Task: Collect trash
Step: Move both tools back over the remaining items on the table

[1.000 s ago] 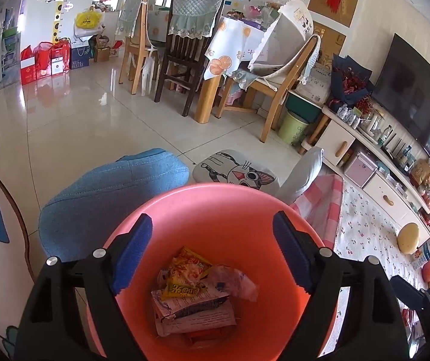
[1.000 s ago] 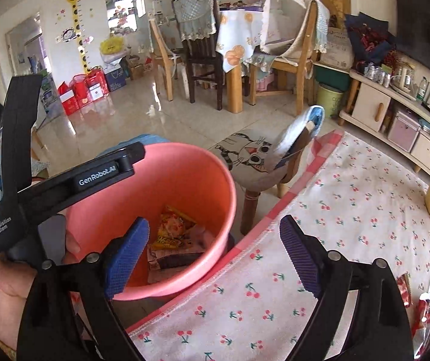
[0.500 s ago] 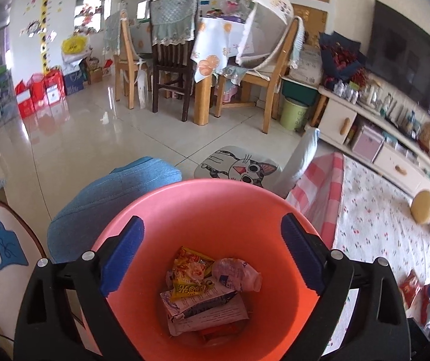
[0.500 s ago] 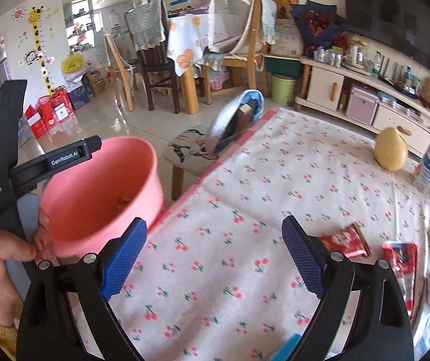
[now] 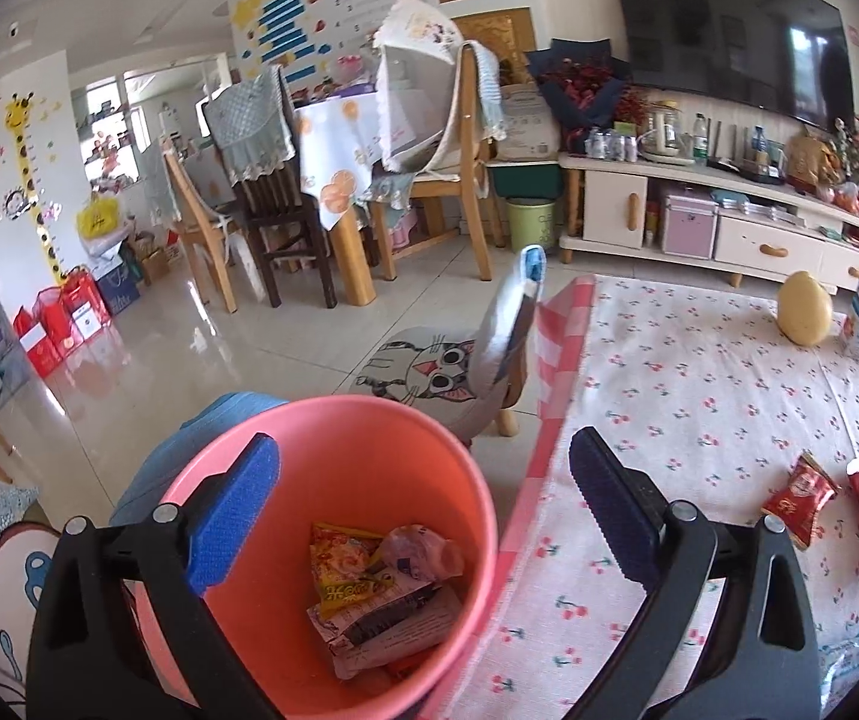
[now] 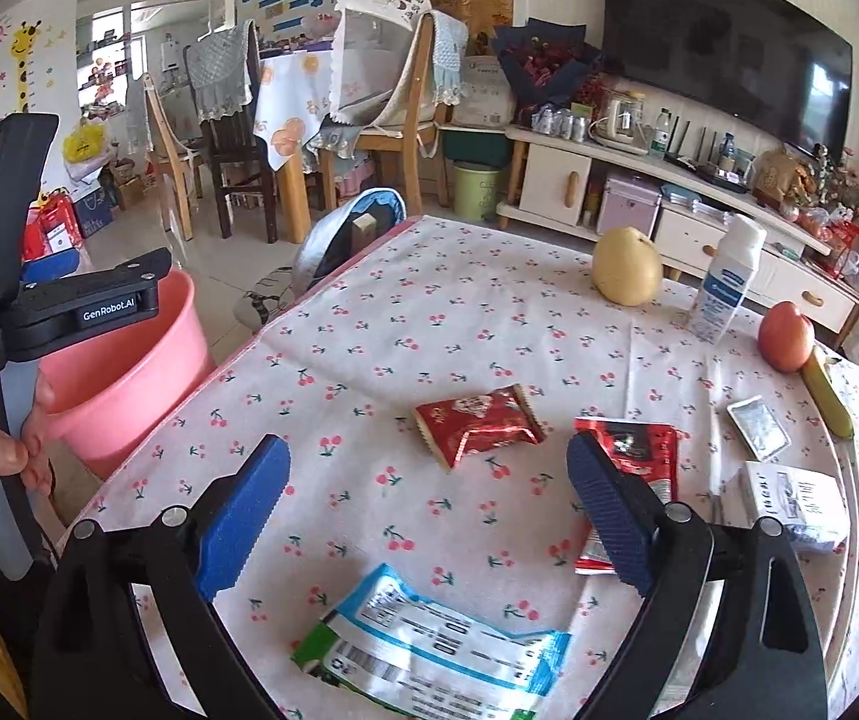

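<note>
Just ahead of the right gripper (image 6: 423,504), jaws wide and empty, lies a red wrapper (image 6: 477,423); another red packet (image 6: 633,480) sits beside its right finger. Under the left gripper (image 5: 423,516), whose empty jaws have just been opening, stands the pink bin (image 5: 429,450).

1. The left gripper (image 5: 423,510) has just been opening; its jaws stand wide with nothing between them, above the pink bucket (image 5: 429,438).
2. Crumpled wrappers (image 5: 378,588) lie in the bucket.
3. At 3 o'clock, 2 red packets (image 5: 798,498) lie on the cherry-print table (image 5: 681,396).
</note>
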Action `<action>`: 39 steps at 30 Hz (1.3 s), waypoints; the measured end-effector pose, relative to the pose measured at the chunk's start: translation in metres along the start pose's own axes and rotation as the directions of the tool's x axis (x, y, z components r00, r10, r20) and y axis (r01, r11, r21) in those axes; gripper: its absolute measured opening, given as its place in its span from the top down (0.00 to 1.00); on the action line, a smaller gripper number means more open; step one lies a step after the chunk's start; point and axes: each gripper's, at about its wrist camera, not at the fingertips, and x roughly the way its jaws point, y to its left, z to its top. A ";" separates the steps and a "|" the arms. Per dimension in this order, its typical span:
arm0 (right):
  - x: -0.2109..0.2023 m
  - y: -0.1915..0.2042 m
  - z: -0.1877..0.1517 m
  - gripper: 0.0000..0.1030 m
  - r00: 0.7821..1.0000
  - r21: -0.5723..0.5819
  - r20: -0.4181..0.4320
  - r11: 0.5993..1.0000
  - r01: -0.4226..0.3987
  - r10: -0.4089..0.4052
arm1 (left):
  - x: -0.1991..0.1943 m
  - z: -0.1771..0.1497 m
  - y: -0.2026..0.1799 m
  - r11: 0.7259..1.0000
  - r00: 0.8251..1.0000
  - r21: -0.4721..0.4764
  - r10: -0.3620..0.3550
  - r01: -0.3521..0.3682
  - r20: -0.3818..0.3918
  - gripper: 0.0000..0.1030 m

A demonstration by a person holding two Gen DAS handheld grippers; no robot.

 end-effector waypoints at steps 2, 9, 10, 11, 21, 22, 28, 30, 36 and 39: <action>-0.006 -0.010 -0.003 0.10 1.000 0.012 0.011 1.000 0.016 -0.016 | -0.008 0.000 -0.012 1.000 1.000 0.018 -0.024 0.024 0.010 0.05; -0.028 -0.039 -0.016 0.10 0.997 0.035 0.055 0.998 0.055 -0.057 | -0.028 -0.003 -0.048 0.994 0.995 0.054 -0.097 0.095 0.018 0.05; -0.031 -0.043 -0.017 0.10 0.996 0.039 0.062 0.997 0.062 -0.065 | -0.032 -0.003 -0.054 0.993 0.995 0.074 -0.098 0.096 0.021 0.05; -0.034 -0.047 -0.019 0.10 0.995 0.044 0.069 0.997 0.067 -0.070 | -0.035 -0.004 -0.060 0.991 0.995 0.091 -0.098 0.096 0.024 0.05; -0.059 -0.085 -0.026 0.10 0.987 0.118 0.124 0.989 0.084 -0.098 | -0.074 -0.006 -0.105 0.976 0.989 0.181 -0.137 0.125 0.058 0.05; -0.061 -0.089 -0.027 0.10 0.987 0.126 0.127 0.988 0.085 -0.101 | -0.078 -0.006 -0.108 0.975 0.988 0.184 -0.140 0.127 0.061 0.05; -0.075 -0.113 -0.034 0.09 0.977 0.150 0.152 0.981 0.125 -0.148 | -0.095 -0.008 -0.127 0.967 0.984 0.209 -0.166 0.149 0.066 0.05; -0.078 -0.121 -0.038 0.09 0.975 0.158 0.154 0.978 0.136 -0.160 | -0.100 -0.010 -0.135 0.963 0.983 0.224 -0.170 0.152 0.064 0.05; -0.085 -0.143 -0.046 0.09 0.973 0.206 0.153 0.969 0.139 -0.172 | -0.110 -0.012 -0.154 0.951 0.982 0.268 -0.177 0.154 0.064 0.05; -0.090 -0.154 -0.049 0.09 0.972 0.234 0.157 0.962 0.137 -0.176 | -0.115 -0.011 -0.162 0.947 0.980 0.278 -0.188 0.164 0.060 0.05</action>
